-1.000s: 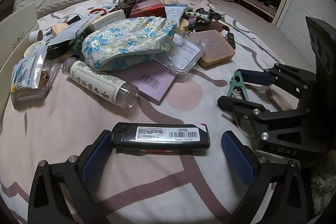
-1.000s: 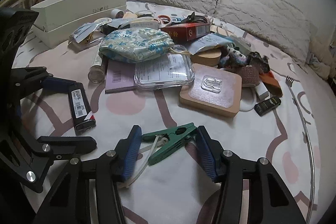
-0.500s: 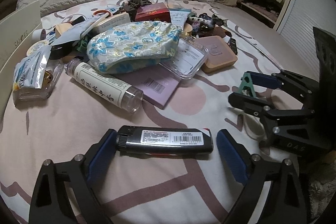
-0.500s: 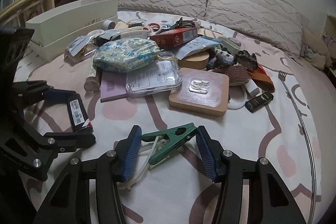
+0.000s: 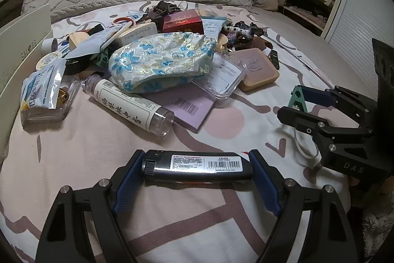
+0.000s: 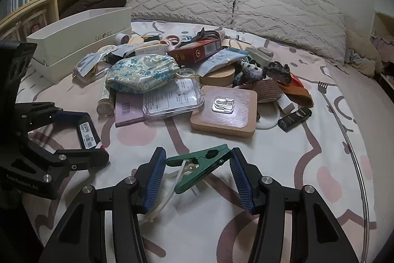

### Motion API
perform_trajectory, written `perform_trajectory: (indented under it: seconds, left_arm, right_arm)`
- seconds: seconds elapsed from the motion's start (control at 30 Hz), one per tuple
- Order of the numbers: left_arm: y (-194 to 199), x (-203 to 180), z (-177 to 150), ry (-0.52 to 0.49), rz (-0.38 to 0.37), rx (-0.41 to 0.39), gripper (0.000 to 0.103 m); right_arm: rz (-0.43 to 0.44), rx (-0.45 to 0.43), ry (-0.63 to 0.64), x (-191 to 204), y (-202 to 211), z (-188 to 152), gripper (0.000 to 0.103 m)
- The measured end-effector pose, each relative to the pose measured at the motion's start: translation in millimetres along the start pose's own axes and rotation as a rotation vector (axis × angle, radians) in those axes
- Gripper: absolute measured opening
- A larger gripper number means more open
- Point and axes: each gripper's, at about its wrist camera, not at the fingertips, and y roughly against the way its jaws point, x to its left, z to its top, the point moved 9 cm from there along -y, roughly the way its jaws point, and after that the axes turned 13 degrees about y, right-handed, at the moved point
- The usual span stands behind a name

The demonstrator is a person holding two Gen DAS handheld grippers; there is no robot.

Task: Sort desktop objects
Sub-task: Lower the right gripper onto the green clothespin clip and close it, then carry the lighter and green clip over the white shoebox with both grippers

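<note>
A black lighter (image 5: 199, 165) with a barcode label lies crosswise on the patterned bedsheet. My left gripper (image 5: 195, 157) is shut on it, one blue pad against each end. In the right wrist view the same lighter (image 6: 86, 132) shows at the left, between the left gripper's black fingers. A green clothes peg (image 6: 209, 155) with a white cord trailing from it sits between the blue pads of my right gripper (image 6: 198, 164), which is shut on its two ends. The left wrist view shows that peg (image 5: 298, 100) in the right gripper at the right.
A heap lies further up the bed: a floral pouch (image 5: 160, 61), a white tube bottle (image 5: 128, 102), a purple booklet (image 5: 187, 107), a clear case (image 5: 221, 75), a wooden block (image 5: 258, 70). A white shoe box (image 6: 81, 33) stands at the left. A thin metal rod (image 6: 344, 127) runs along the right.
My left gripper's jaws have closed from wide apart onto the ends of the black lighter. The right gripper has kept its hold on the peg and rolled slightly.
</note>
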Motion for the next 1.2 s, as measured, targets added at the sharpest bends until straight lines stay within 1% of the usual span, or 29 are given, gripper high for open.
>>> perform_trajectory:
  seconds: [0.17,0.47,0.87,1.2]
  left_arm:
    - [2,1,3,0.006,0.005,-0.005,0.083]
    - [15,1,13,0.000,0.008,-0.049,0.083]
    - [40,6,32,0.014,0.009,-0.126,0.083]
    - [65,18,52,0.042,0.021,-0.209,0.083]
  right_arm:
    - [-0.001,-0.008,0.000,1,3,3,0.054]
    - [0.004,-0.038,-0.019,6,13,12,0.054]
    - [0.017,-0.090,-0.067,14,31,32,0.054]
    - [0.019,-0.139,-0.089,22,40,60,0.054]
